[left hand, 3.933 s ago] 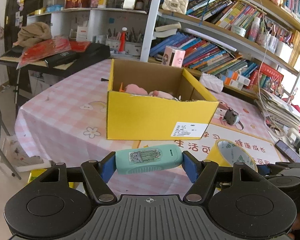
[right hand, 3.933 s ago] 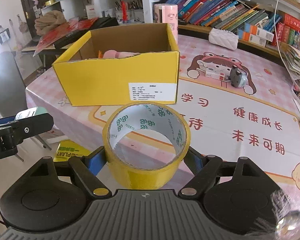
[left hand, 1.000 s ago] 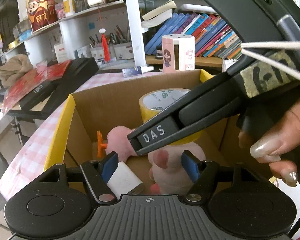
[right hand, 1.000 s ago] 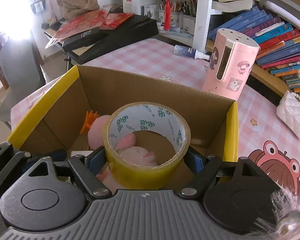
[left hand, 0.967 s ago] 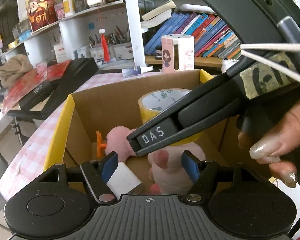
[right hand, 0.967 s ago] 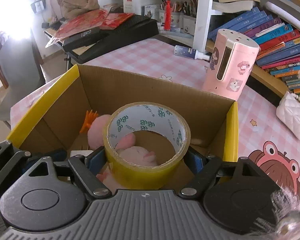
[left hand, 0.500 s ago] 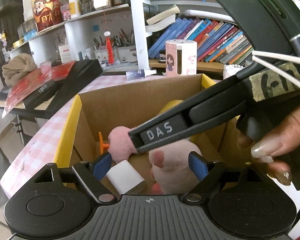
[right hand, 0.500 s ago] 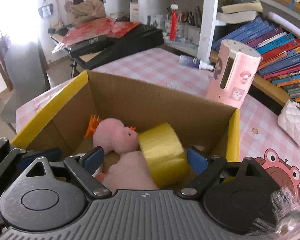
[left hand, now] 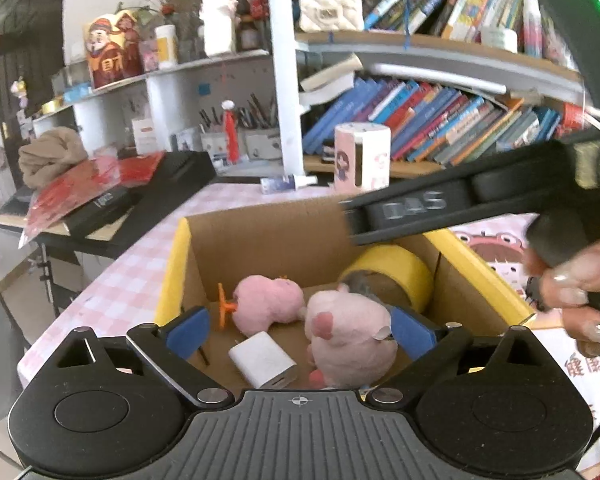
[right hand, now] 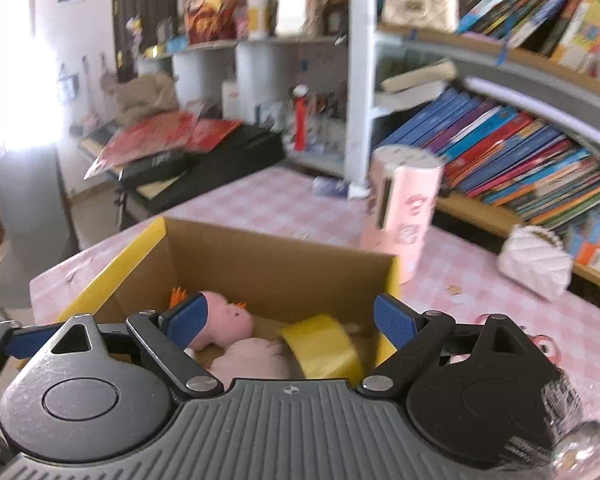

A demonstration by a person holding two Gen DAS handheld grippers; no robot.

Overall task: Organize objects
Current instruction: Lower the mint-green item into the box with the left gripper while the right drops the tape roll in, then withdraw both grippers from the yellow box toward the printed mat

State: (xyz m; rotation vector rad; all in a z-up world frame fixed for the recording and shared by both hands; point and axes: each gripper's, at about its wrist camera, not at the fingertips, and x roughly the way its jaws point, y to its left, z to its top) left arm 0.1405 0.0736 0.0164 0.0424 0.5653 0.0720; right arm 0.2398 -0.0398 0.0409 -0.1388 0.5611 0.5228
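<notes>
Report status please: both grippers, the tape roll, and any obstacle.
Left gripper opening, nothing between pads. Right gripper open, empty. Yellow tape roll on its side in the cardboard box, against pink plush. No obstacle seen.

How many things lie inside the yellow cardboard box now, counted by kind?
Pink plush toys: 2, one at the back, one nearer the camera
Yellow tape roll: 1
White block, perhaps a charger: 1
Total: 4 visible in the cardboard box; its near corners are hidden behind the grippers.
</notes>
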